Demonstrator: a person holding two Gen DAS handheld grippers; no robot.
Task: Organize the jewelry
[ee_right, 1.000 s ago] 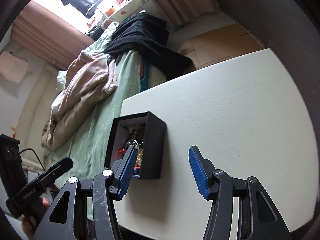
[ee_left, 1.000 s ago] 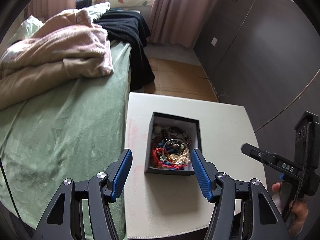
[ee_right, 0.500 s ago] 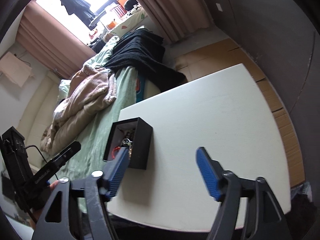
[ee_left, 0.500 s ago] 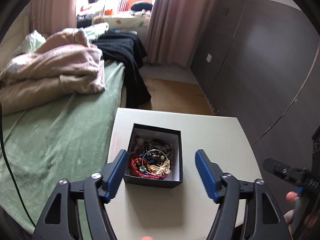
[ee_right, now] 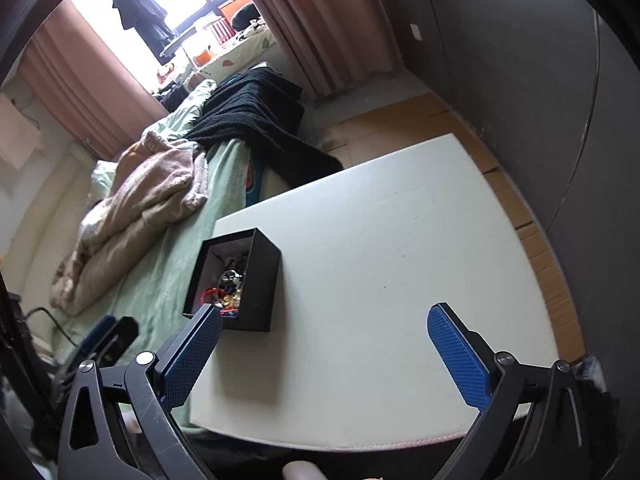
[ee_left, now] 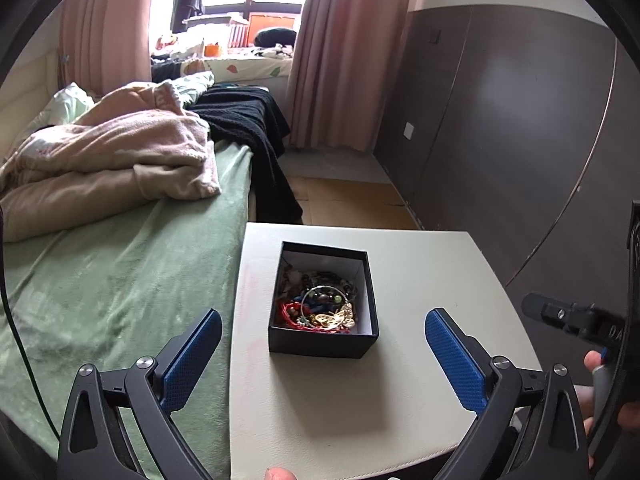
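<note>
A small black box (ee_left: 323, 345) with a white lining stands on the white table (ee_left: 420, 264), left of its middle. Tangled jewelry (ee_left: 320, 304) fills it: red cord, beads, a silver ring and gold pieces. My left gripper (ee_left: 322, 322) hovers above the table's near edge, its jaws opening wide, with the box ahead and nothing between the blue pads (ee_left: 192, 356). In the right wrist view the box (ee_right: 256, 280) sits left of my right gripper (ee_right: 324, 316), whose jaws are opening too, over bare table (ee_right: 400, 260) with nothing held.
A bed with a green sheet (ee_left: 112, 280) and crumpled pink blankets (ee_left: 120, 152) borders the table's left side. A black cloth (ee_left: 248, 124) hangs over its far end. Dark wall panels (ee_left: 520, 140) stand to the right. Cardboard (ee_right: 532, 240) covers the floor beyond the table.
Both grippers have pulled back from the box and tilted up, showing more of the room. Both pairs of jaws have spread much wider. The box has not moved.
</note>
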